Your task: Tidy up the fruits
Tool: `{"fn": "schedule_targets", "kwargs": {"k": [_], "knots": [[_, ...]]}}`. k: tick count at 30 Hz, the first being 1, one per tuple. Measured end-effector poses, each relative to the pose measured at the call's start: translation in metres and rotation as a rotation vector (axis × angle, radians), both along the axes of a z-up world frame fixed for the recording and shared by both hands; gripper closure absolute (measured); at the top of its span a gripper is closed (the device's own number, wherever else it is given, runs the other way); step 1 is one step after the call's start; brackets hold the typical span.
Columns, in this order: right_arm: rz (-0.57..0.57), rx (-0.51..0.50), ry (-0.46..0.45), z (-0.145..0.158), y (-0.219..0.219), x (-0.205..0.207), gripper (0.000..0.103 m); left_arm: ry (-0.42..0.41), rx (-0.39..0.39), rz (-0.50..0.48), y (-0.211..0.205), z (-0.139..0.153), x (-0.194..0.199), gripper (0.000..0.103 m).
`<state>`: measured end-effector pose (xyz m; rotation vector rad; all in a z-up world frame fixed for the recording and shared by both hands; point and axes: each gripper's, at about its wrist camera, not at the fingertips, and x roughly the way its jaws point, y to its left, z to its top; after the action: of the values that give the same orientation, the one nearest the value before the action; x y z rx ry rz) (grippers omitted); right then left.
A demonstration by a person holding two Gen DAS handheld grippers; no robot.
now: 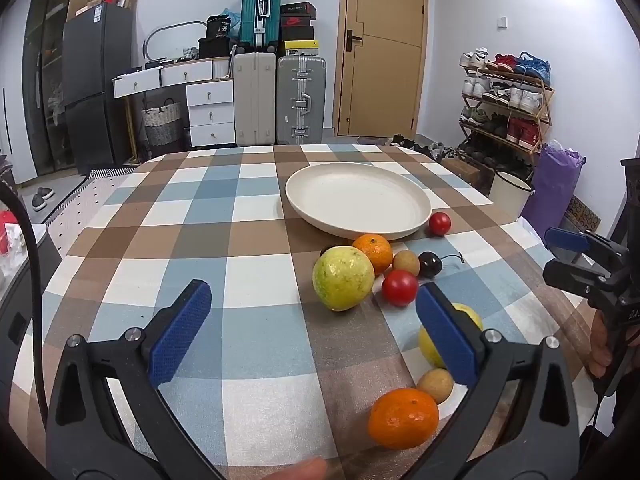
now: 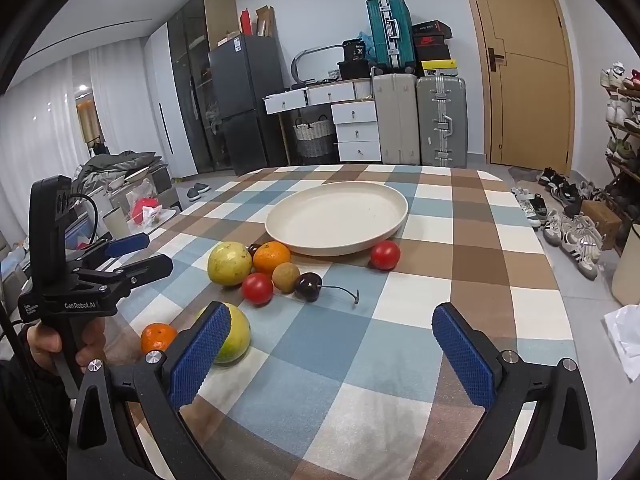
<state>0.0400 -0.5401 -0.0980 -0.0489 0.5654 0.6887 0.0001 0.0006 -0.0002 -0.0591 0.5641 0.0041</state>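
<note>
**First Pick: Load the Plate**

The plate (image 2: 394, 204) sits empty at the table's far centre. Fruit lies scattered just near of it on the checked cloth (image 2: 320, 360).

Start with the large guava (image 2: 229, 263); it is near-round with no clear long axis, so any approach angle suits.

The cherry (image 2: 308, 286) points its stem right.

The left gripper (image 1: 312, 328) and right gripper (image 2: 332, 352) stand fully open and hold nothing.

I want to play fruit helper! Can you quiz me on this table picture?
1. True or false: the plate has fruit on it.
2. Which lies nearest the plate's rim? A) lone tomato B) stemmed cherry C) near orange
3. Fill in: both the left gripper and the right gripper are ____.

Key: 1 false; 2 A; 3 open.
</note>
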Motion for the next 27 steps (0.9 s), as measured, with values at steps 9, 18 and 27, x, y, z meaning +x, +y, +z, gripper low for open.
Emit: {"fn": "schedule_targets", "kwargs": {"k": [9, 18, 27], "knots": [[0.004, 0.002, 0.001, -0.0023, 0.0019, 0.0003, 0.000, 0.000, 0.001, 0.000, 0.0001, 0.0001, -0.0002, 0.001], [0.003, -0.003, 0.003, -0.0037, 0.0026, -0.0021, 0.000, 0.001, 0.000, 0.000, 0.0001, 0.0001, -0.0002, 0.001], [-0.001, 0.003, -0.002, 0.0028, -0.0017, 0.0005, 0.000, 0.001, 0.000, 0.000, 0.0001, 0.0001, -0.0002, 0.001]]}}
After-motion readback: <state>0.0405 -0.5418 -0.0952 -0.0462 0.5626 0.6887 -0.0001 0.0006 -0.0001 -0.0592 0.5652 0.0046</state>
